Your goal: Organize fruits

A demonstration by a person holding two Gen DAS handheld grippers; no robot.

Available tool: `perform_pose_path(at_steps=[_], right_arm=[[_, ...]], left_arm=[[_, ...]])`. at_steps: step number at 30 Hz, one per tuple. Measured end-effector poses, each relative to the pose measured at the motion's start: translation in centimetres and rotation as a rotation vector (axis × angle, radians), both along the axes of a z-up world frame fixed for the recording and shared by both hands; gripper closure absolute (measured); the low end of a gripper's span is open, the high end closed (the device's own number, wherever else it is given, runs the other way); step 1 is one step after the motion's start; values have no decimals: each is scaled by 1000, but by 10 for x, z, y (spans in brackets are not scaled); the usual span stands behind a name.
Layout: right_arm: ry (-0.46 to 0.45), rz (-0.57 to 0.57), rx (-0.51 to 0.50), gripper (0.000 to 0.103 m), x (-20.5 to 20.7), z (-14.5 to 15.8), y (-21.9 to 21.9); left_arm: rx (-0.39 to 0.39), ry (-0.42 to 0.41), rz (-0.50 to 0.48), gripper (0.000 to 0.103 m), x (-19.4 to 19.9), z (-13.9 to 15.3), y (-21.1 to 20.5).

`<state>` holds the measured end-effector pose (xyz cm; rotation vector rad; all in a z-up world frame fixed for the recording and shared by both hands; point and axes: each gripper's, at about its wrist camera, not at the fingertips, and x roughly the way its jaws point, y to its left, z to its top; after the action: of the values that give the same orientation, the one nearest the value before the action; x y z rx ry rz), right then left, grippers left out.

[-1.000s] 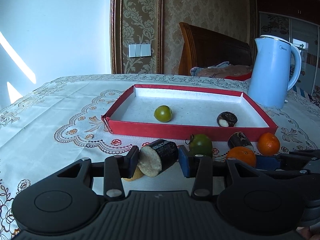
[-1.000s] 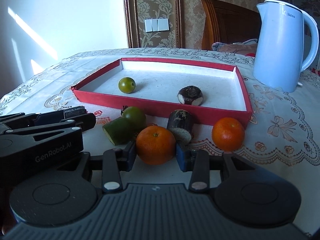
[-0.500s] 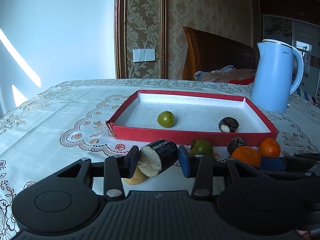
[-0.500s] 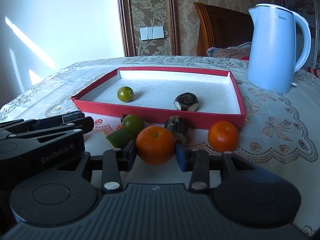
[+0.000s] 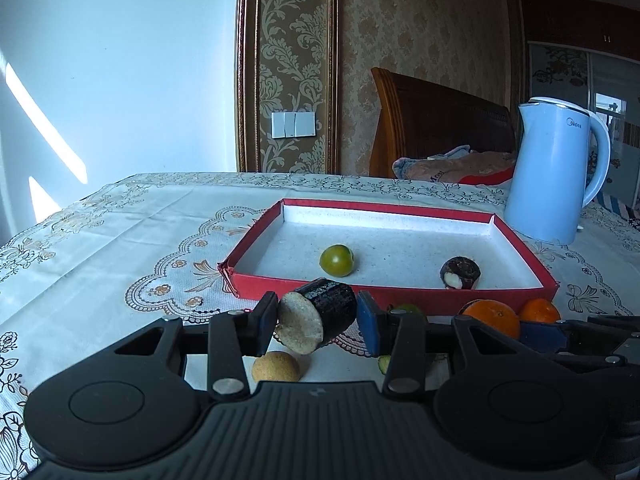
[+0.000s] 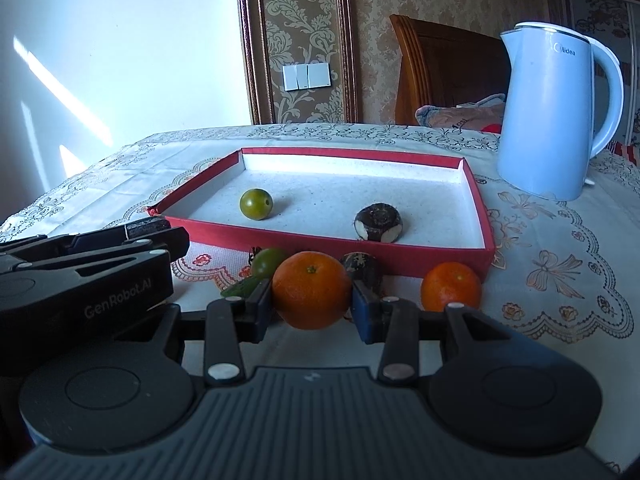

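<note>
A home bedroom: carved wooden headboard (image 5: 436, 120), damask wallpaper (image 5: 424, 20), lace tablecloth (image 5: 120, 240), electric kettle (image 6: 548, 120).

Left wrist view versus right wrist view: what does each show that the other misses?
Left only: the dark cane piece gripped in the left gripper, with a tan round fruit on the cloth below.
Right only: a dark cane piece behind the held orange.
Both: red tray holding a green fruit and dark chestnut, kettle, orange in the right gripper.

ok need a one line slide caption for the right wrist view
Right claw grips an orange just short of the red tray, which already holds a green fruit.
</note>
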<state>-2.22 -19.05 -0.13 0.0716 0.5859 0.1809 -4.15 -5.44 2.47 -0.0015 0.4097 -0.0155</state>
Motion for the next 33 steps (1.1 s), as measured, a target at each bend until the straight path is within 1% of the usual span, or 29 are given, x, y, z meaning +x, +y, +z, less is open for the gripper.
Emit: perform_pose_path(at_steps=[5, 9, 13, 16, 18, 20, 21, 24, 27, 33], right_arm=[[-19, -1, 1, 64, 5, 7, -1], [-36, -8, 8, 64, 20, 17, -6], [-40, -10, 24, 64, 44, 28, -12], [-34, 3, 17, 64, 64, 28, -12], [-16, 14, 8, 64, 78, 25, -9], [5, 23, -14, 64, 90, 19, -4], [11, 24, -21, 64, 95, 17, -2], [30, 28, -42, 64, 105, 9, 2], [46, 33, -52, 64, 109, 2, 4], [54, 46, -51, 64, 111, -6, 6]], left_arm=[[-3, -11, 9, 61, 5, 4, 5], [4, -40, 21, 61, 17, 18, 7], [11, -46, 21, 61, 44, 30, 7], [-7, -25, 27, 61, 67, 32, 7], [-4, -13, 13, 61, 80, 29, 4], [18, 0, 16, 61, 92, 24, -1], [19, 18, 2, 61, 98, 20, -2], [-5, 66, 8, 61, 113, 10, -1], [-7, 96, 2, 61, 121, 2, -1], [-1, 116, 8, 61, 126, -6, 0]])
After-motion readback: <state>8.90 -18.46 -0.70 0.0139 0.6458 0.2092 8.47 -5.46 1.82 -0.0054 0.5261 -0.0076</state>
